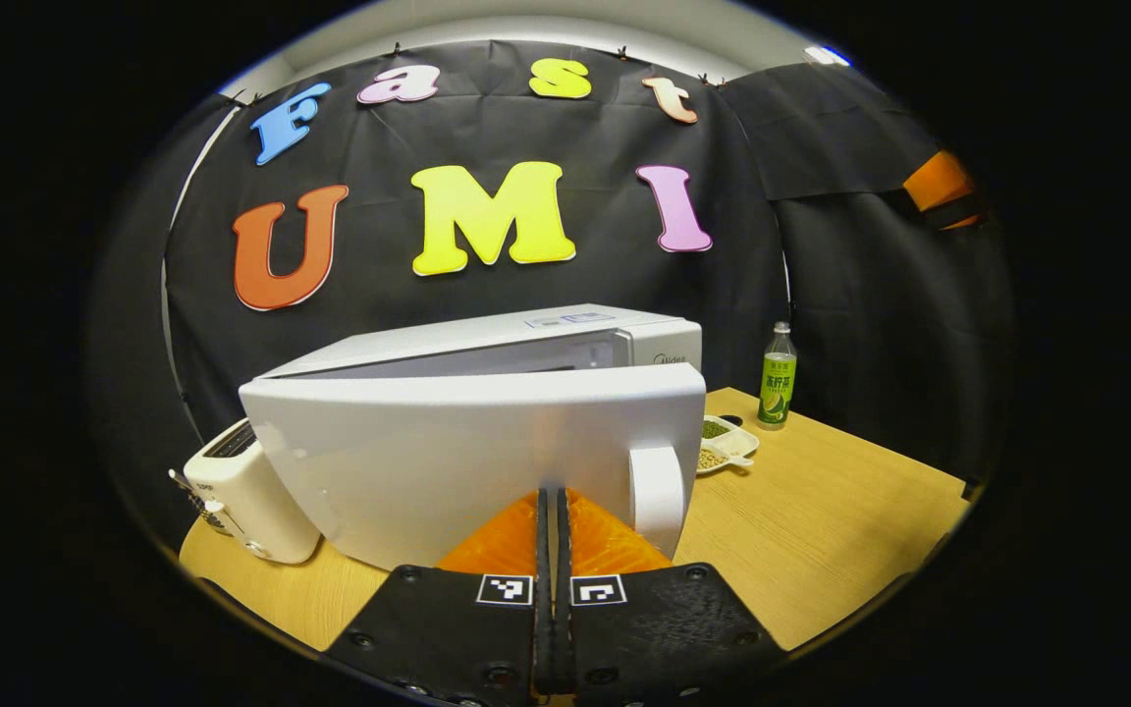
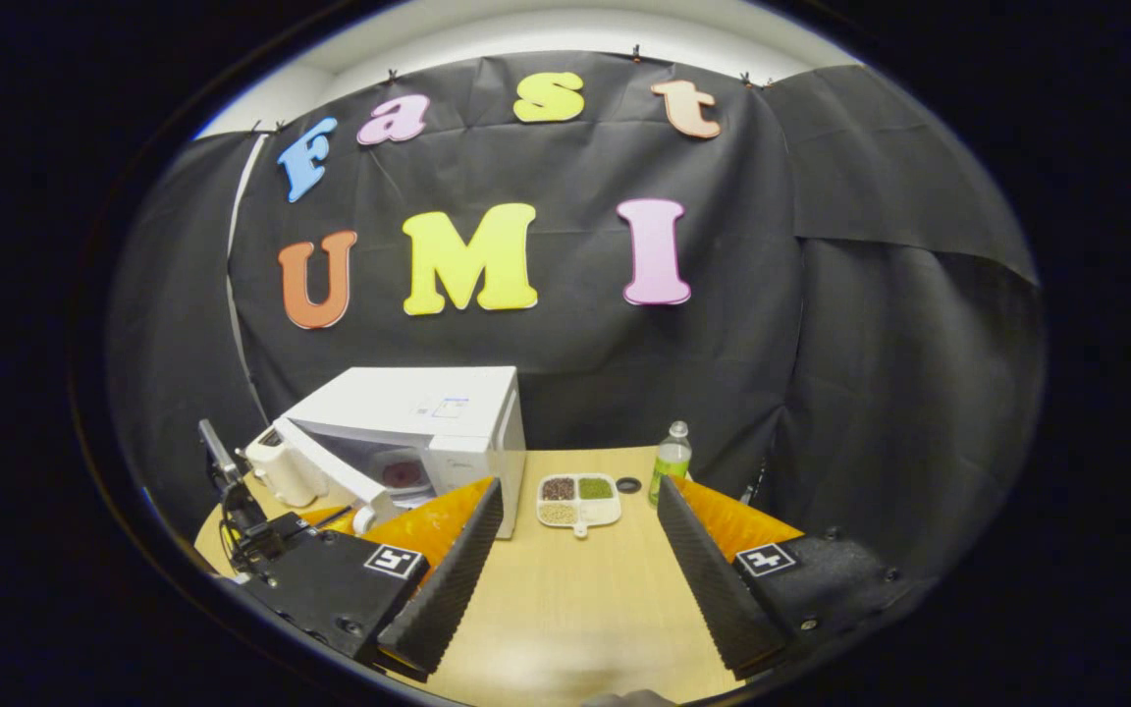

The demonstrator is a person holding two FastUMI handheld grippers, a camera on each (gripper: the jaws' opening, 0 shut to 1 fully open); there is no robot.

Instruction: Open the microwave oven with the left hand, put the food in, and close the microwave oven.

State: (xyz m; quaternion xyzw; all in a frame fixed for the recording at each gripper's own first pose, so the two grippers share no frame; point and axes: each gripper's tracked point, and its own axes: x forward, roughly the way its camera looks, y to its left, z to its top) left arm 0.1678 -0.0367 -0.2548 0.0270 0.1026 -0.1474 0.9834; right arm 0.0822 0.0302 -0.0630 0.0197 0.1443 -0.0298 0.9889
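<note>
Standing on the light wooden table point(image 2: 585, 599), the white box-shaped microwave oven point(image 2: 428, 412) has its white door point(image 1: 472, 462) swung partly open, and a round dark item shows inside its cavity in the right gripper view. Just in front of that door, the left gripper point(image 1: 555, 511) has its fingers closed narrow with nothing between them, beside the door's white handle point(image 1: 657, 496). To the right of the microwave oven lies the white divided tray of grains point(image 2: 580, 501), then a green plastic bottle point(image 2: 670, 462), while the right gripper point(image 2: 575, 560) is spread wide and empty in front of the tray; a white toaster point(image 1: 246, 496) sits left of the oven.
</note>
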